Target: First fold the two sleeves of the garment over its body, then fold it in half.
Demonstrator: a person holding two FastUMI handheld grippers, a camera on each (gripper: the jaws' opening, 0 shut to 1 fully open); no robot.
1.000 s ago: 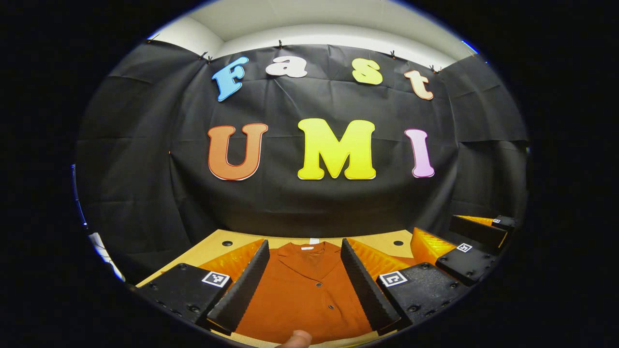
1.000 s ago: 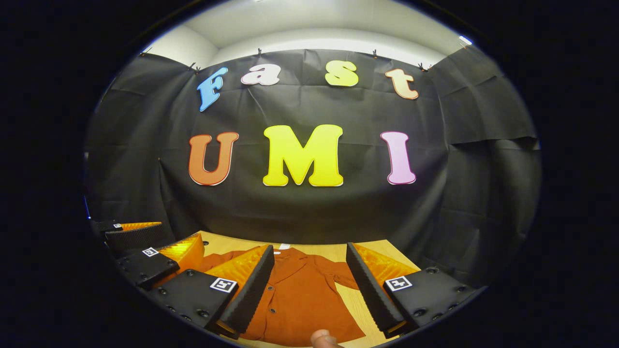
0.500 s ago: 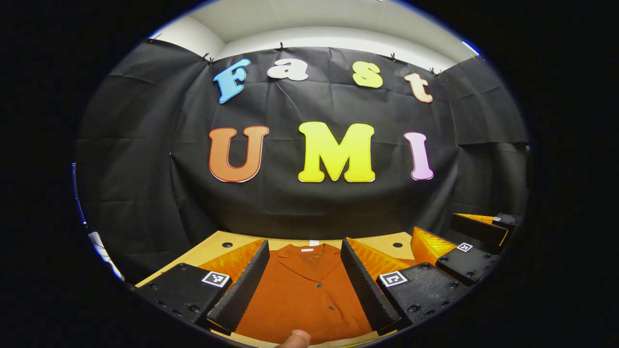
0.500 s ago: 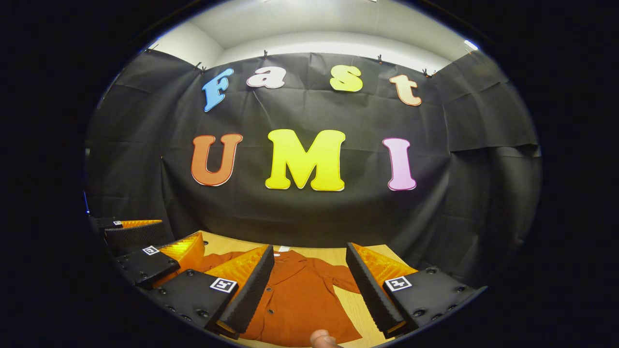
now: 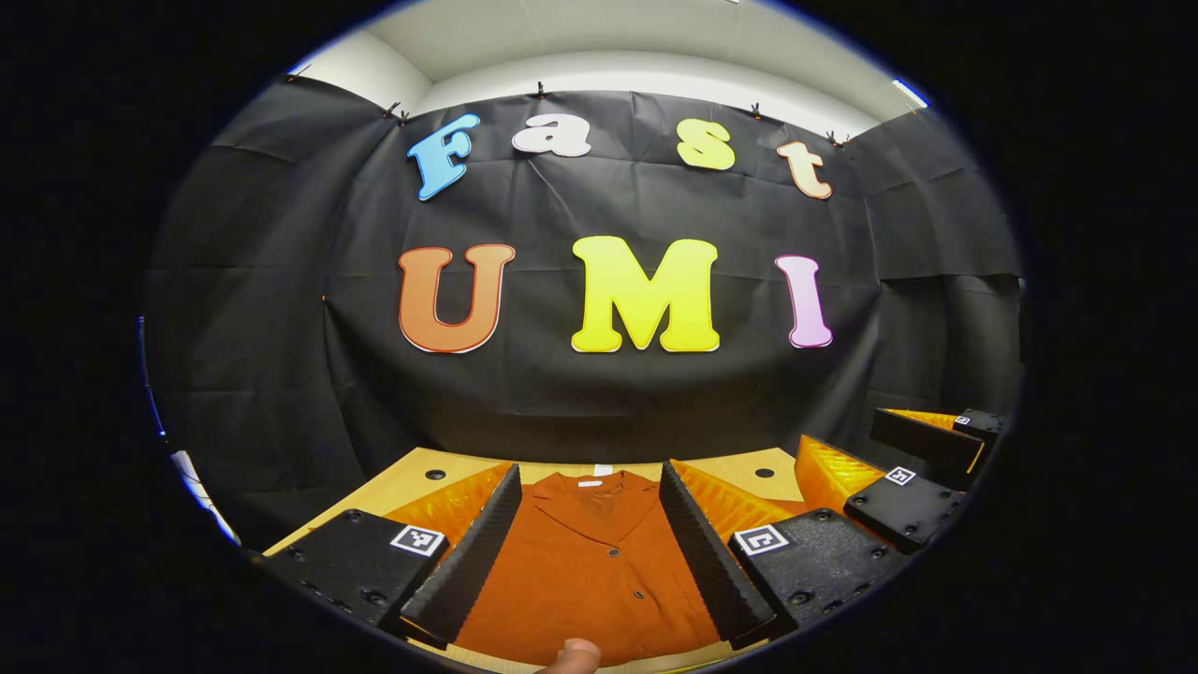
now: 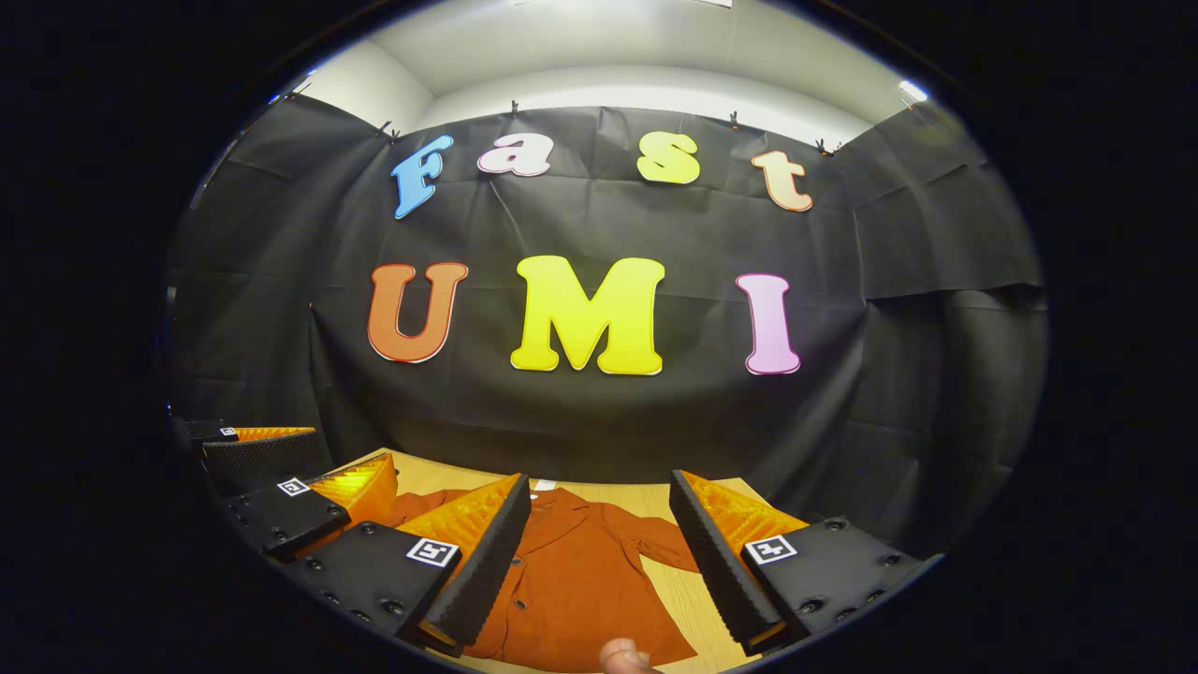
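A rust-orange button-up shirt (image 5: 590, 571) lies flat on the wooden table (image 5: 426, 465), collar toward the back wall. My left gripper (image 5: 590, 473) hovers above its chest, jaws wide open with nothing between them. In the right gripper view the same shirt (image 6: 580, 590) has one sleeve (image 6: 666, 546) spread out to the right. My right gripper (image 6: 599, 479) is open too, held over the shirt's right half. Each gripper shows beside the other: the right gripper (image 5: 842, 432) and the left gripper (image 6: 346, 446). A thumb tip (image 5: 571, 655) shows at the bottom edge.
Black cloth closes the booth behind and on both sides of the table (image 6: 697, 599). Two small holes (image 5: 438, 474) mark the tabletop's back corners. Bare wood runs along the shirt's right side.
The right gripper view has tipped slightly upward, so the wall sits lower in it. The left gripper has barely moved. Both stay open and the shirt lies as before.
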